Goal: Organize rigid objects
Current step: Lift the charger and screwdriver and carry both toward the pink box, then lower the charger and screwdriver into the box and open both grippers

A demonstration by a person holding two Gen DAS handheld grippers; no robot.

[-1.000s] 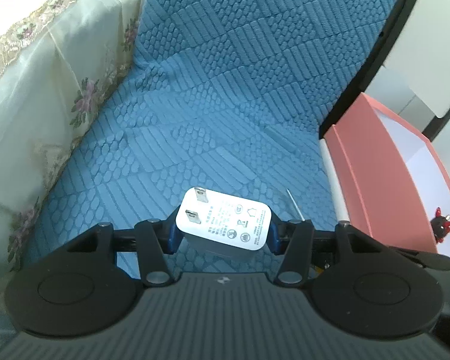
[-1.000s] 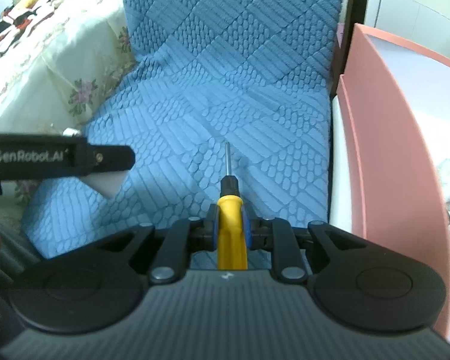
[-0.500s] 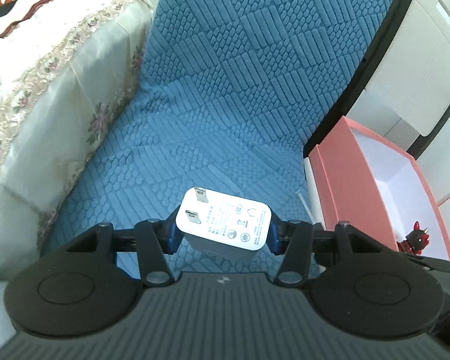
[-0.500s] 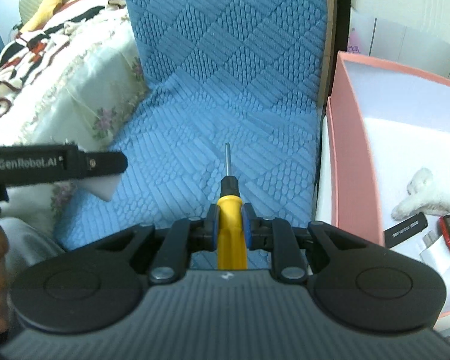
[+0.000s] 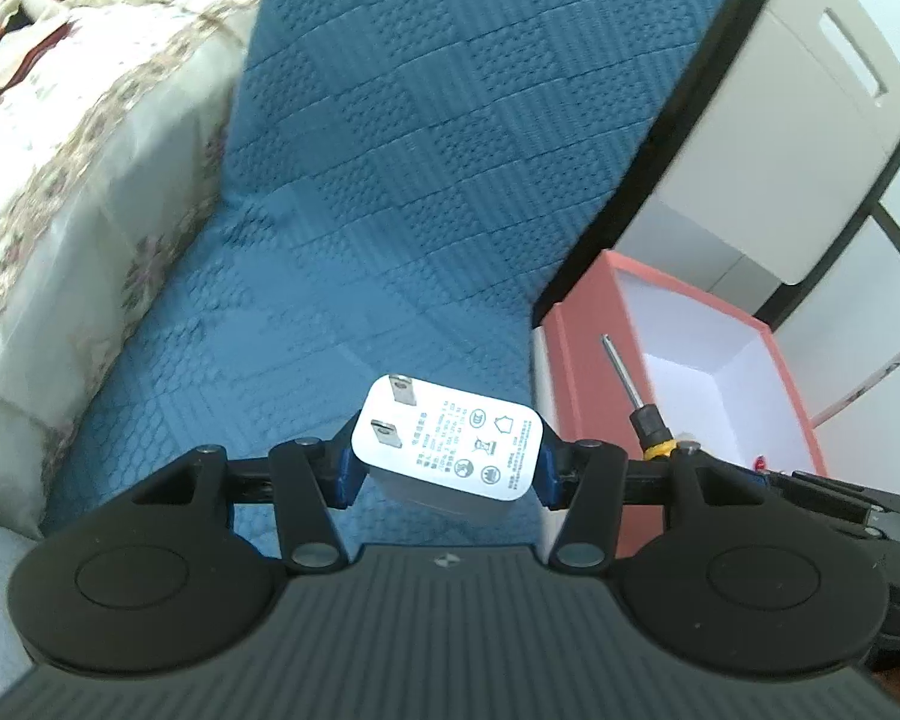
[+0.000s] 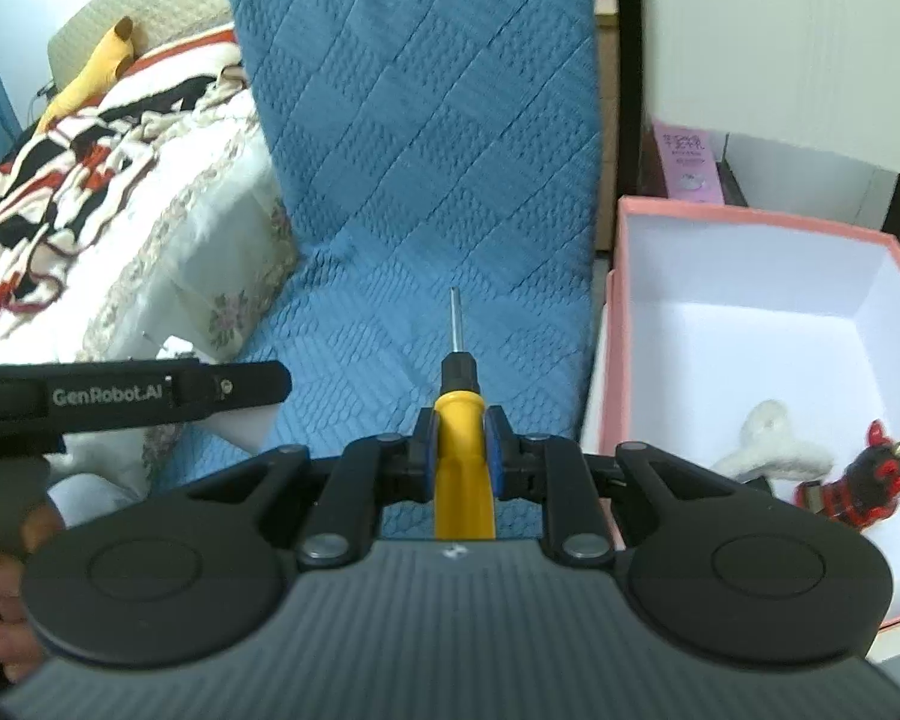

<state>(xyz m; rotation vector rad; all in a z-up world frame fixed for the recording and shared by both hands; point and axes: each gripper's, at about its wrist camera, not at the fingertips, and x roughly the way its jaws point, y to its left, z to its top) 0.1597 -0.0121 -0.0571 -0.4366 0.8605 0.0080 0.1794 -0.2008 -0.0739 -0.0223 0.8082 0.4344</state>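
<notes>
A blue quilted cover point(image 6: 426, 192) spreads ahead of and beneath both claws. To their left lies a bed with a cream floral spread point(image 6: 168, 252) and a striped blanket; a yellow plush toy point(image 6: 99, 69) sits far back. To the right of the claws stands an open pink box point(image 6: 750, 324) with a white interior, holding a white fluffy item point(image 6: 774, 444) and a small black and red figure point(image 6: 864, 474). Behind the box stands a white cabinet point(image 5: 810, 138).

The left claw point(image 5: 447, 462) is partly closed, its blue pads gripping a white plug adapter point(image 5: 450, 444); two metal prongs point up and grey printed symbols cover the face, too small to read. In the right view its side reads "GenRobot.AI".

The right claw point(image 6: 461, 447) is closed tight on a screwdriver point(image 6: 461, 414) with a yellow handle, black collar and thin metal shaft pointing forward over the blue cover, just left of the box
</notes>
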